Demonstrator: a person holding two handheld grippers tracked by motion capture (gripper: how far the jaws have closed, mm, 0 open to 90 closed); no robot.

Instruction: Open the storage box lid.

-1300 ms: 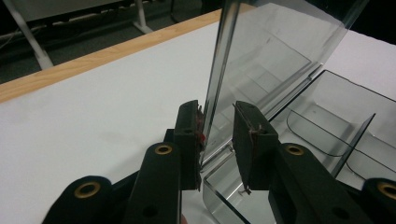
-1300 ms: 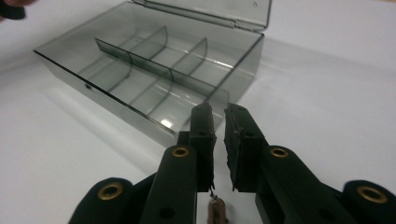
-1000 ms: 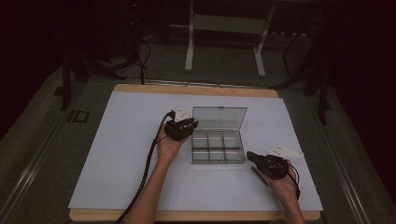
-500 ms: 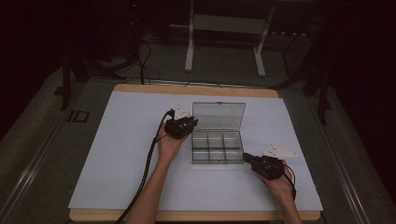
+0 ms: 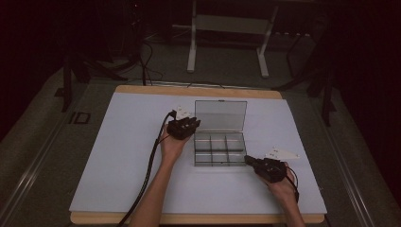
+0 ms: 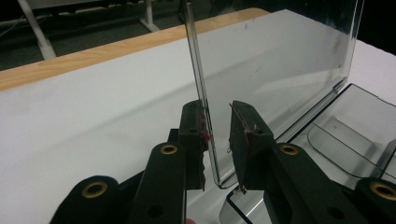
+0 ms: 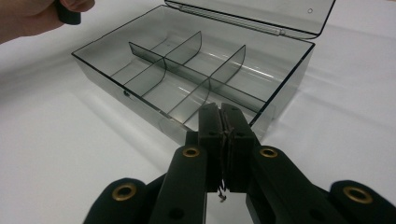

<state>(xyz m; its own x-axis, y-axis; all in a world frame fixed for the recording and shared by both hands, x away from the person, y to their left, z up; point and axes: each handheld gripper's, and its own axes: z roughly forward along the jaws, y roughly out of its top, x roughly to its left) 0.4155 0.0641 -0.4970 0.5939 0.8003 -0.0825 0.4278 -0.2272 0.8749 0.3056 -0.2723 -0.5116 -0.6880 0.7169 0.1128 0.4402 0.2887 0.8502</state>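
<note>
A clear plastic compartment box (image 5: 220, 164) sits mid-table with its lid (image 5: 221, 115) standing nearly upright. My left gripper (image 5: 195, 124) is at the lid's left edge. In the left gripper view its jaws (image 6: 217, 140) straddle the lid (image 6: 280, 60); one pad rests against it and a gap shows at the other, so it is open. My right gripper (image 5: 247, 159) is shut with nothing in it, its tips at the box's front right corner. In the right gripper view the closed tips (image 7: 223, 121) meet the near wall of the box (image 7: 285, 88), whose compartments hold nothing.
The box stands on a white sheet (image 5: 118, 156) over a wood-edged table (image 5: 198, 91). A black cable (image 5: 151, 161) trails from the left gripper towards the front edge. The left hand (image 7: 32, 16) shows beyond the box. A white stand (image 5: 191, 47) is on the floor behind.
The lid has tipped up a little further towards upright. My right gripper has edged slightly left, closer to the box's front corner.
</note>
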